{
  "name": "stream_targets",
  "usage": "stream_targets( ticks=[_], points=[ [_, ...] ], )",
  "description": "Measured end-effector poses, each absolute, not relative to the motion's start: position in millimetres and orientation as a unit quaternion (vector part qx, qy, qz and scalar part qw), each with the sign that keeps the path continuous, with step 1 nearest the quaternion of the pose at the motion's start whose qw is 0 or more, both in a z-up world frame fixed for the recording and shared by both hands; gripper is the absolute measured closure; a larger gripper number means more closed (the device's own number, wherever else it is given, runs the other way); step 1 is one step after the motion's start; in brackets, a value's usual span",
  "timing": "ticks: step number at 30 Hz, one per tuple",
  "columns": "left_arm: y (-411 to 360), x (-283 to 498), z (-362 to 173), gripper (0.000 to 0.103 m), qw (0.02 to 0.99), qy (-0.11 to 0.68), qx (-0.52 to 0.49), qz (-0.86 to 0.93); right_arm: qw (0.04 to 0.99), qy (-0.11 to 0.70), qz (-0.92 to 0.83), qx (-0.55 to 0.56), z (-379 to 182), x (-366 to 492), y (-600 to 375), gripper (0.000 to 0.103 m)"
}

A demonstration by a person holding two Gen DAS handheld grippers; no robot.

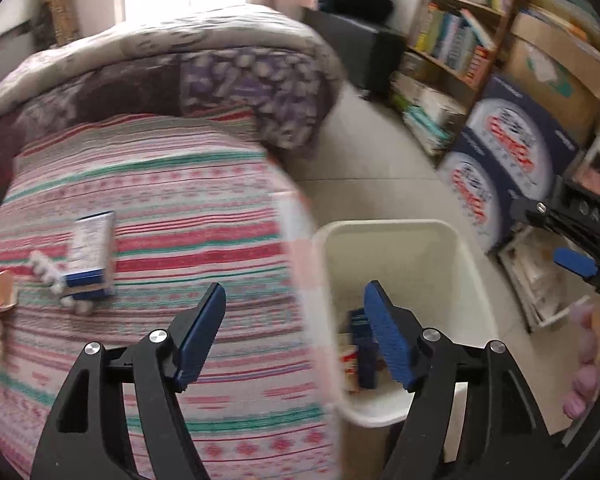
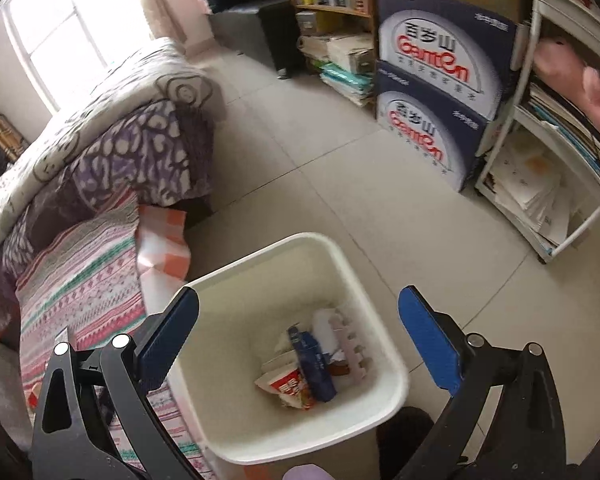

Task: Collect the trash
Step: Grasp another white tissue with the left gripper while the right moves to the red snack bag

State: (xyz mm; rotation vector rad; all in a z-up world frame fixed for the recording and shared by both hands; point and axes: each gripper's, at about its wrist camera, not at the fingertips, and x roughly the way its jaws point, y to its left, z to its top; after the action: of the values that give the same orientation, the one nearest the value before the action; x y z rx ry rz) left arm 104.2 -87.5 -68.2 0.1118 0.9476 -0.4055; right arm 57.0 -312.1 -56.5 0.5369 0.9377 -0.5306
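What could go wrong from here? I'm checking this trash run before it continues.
The blue-and-white box lies partly on a white pill strip, so a grab may take only one. The white bin stands tight against the bed edge; a swinging left gripper could knock it.

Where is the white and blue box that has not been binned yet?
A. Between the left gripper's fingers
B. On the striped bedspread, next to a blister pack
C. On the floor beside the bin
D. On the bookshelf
B: the left wrist view shows the box lying on the striped bedspread with a blister pack against it, and nothing between the open left gripper's fingers.
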Motion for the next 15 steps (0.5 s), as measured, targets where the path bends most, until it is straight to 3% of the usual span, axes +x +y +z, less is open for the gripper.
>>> stream_targets(
  ticks=[15],
  points=[
    [117, 154, -77, 0.030, 0.876, 0.481, -0.005, 0.049, 0.838, 0.471, -0.182, 0.208, -68, 99, -226, 0.007]
  ],
)
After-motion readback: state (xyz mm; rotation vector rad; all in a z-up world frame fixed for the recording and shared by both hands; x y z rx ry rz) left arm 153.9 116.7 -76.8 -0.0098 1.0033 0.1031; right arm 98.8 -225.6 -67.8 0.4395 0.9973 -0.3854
